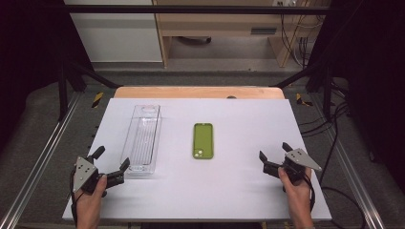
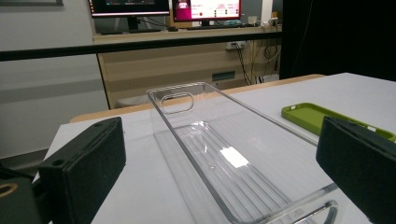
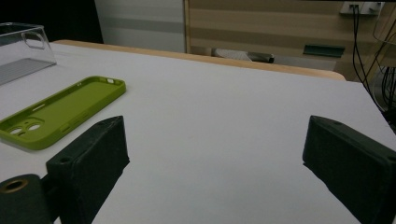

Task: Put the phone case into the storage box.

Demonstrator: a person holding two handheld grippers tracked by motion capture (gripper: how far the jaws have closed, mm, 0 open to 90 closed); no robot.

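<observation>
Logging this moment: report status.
Left tongs open at clear bin near end. Right tongs open, empty. Green phone case mid-table, untouched. Nothing in the way.

No readable text, label, brand or number anywhere. The two monitor screens [image 2: 168, 6] at the top of the left gripper view carry coloured panels, too small and blurred to read. The green phone case [image 1: 203, 140], the clear tray [image 1: 142, 141] and the white tabletop [image 1: 248, 181] bear no print or signs.
</observation>
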